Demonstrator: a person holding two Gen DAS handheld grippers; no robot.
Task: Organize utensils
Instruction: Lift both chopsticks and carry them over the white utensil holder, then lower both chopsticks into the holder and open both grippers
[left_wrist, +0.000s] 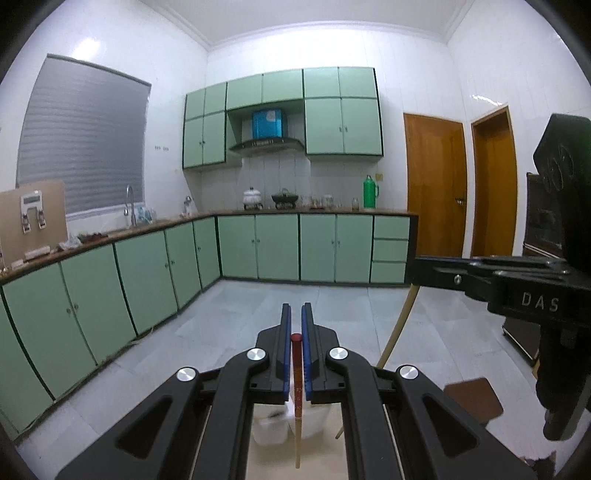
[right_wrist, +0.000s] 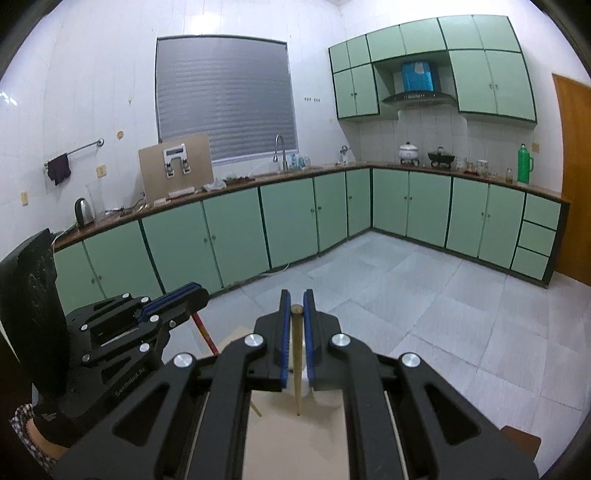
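Beige table (left_wrist: 321, 458) w/ white container (left_wrist: 271, 424) on it.

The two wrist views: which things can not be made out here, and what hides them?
- Left wrist view: the white plastic container under the left gripper; its contents are hidden by the fingers.
- Left wrist view: the red-topped wooden chopstick; its lower tip is blurred.
- Right wrist view: the plain wooden chopstick in the right gripper; the fingers cover its sides.
- Both views: the small jars on the counter are too small to tell.
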